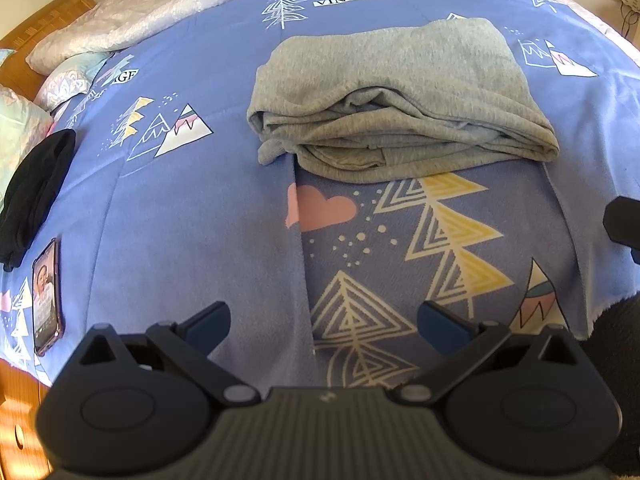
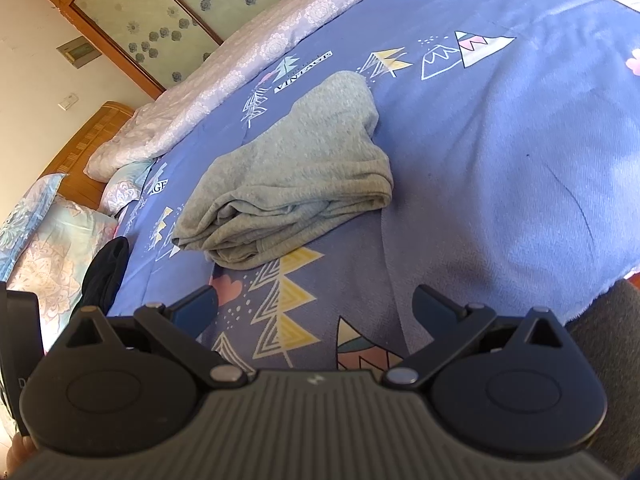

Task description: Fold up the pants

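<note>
Grey pants (image 1: 400, 96) lie folded in a thick rectangular stack on the blue patterned bedsheet (image 1: 168, 208); they also show in the right wrist view (image 2: 296, 176). My left gripper (image 1: 324, 324) is open and empty, held above the sheet well short of the pants' near folded edge. My right gripper (image 2: 316, 308) is open and empty, likewise back from the pants, near the bed's front edge. A part of the right gripper (image 1: 624, 228) shows at the right edge of the left wrist view.
A phone (image 1: 47, 296) and a black garment (image 1: 36, 196) lie at the bed's left edge. Pillows (image 2: 60, 256) and a pale quilt (image 2: 248, 56) lie at the far side by the wooden headboard (image 2: 88, 140). A wooden wardrobe (image 2: 160, 12) stands behind.
</note>
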`<state>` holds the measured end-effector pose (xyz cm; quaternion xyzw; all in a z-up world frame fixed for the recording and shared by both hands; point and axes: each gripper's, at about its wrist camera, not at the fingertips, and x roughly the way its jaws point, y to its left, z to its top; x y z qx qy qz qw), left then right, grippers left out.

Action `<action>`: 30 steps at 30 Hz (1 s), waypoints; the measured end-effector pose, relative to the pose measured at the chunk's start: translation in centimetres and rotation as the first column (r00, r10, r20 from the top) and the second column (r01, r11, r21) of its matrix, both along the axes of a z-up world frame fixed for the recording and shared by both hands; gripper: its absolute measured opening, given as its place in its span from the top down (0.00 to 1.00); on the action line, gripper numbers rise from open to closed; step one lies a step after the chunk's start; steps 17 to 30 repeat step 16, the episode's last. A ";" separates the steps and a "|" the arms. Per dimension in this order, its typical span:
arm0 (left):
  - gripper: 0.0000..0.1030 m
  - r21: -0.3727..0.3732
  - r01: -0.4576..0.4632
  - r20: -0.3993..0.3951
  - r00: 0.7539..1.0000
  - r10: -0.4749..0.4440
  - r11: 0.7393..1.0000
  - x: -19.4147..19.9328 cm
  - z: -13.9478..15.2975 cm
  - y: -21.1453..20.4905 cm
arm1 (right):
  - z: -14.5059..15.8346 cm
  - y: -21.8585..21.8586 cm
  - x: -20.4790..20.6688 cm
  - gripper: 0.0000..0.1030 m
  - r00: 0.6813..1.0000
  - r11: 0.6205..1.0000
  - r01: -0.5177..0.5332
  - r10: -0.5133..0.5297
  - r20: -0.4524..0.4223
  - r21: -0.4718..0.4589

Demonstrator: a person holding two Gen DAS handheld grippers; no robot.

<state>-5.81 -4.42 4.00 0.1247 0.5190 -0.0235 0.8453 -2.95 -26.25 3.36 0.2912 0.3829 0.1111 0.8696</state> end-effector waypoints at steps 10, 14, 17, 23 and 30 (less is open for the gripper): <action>0.00 -0.003 0.006 -0.003 1.000 -0.006 1.000 0.0 -0.1 -0.1 | -0.1 0.0 0.0 0.00 1.000 1.000 0.000 0.000 -0.004 0.002; 0.00 -0.011 0.013 0.021 1.000 -0.013 1.000 -0.2 0.2 -0.1 | -0.2 0.0 0.0 0.00 1.000 1.000 0.001 -0.001 -0.006 0.003; 0.00 -0.014 0.017 0.024 1.000 -0.017 1.000 -0.2 0.3 -0.2 | -0.2 -0.1 0.0 0.00 1.000 1.000 0.001 -0.001 -0.006 0.003; 0.00 -0.014 0.017 0.024 1.000 -0.017 1.000 -0.2 0.3 -0.2 | -0.2 -0.1 0.0 0.00 1.000 1.000 0.001 -0.001 -0.006 0.003; 0.00 -0.014 0.017 0.024 1.000 -0.017 1.000 -0.2 0.3 -0.2 | -0.2 -0.1 0.0 0.00 1.000 1.000 0.001 -0.001 -0.006 0.003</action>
